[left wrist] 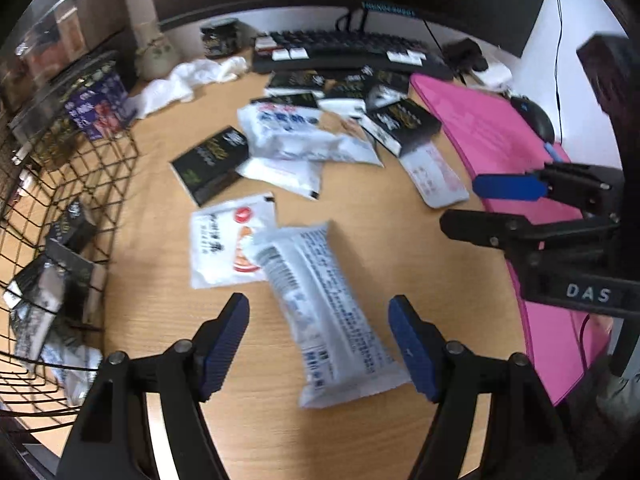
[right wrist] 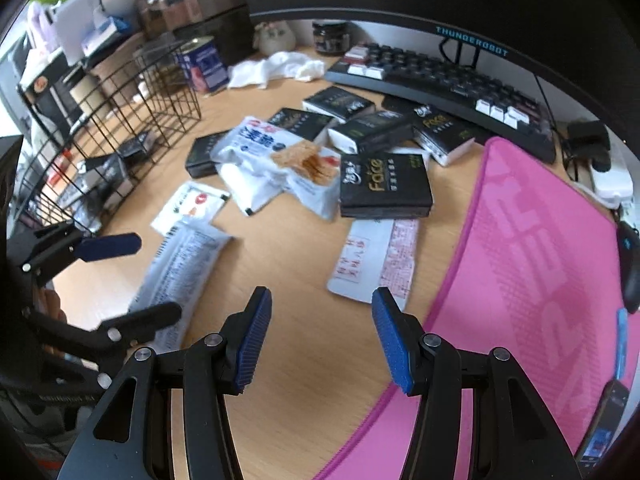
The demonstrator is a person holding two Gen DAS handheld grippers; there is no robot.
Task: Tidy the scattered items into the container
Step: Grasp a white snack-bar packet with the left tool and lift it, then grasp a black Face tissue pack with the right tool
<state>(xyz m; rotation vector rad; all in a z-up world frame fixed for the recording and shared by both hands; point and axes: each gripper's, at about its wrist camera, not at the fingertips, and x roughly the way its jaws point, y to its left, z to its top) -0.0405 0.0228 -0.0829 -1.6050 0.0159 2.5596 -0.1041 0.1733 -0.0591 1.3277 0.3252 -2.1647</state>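
Open right gripper (right wrist: 322, 336) held above bare wooden desk (right wrist: 304, 380)

A white flat packet (right wrist: 374, 266) is seen just ahead of its fingertips; a pink mat (right wrist: 532, 264) lies to the right.

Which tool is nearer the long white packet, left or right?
Left. The left tool straddles the long white packet, one finger on each side, pads not touching it. The right tool hangs over bare desk beside the packet, holding nothing.
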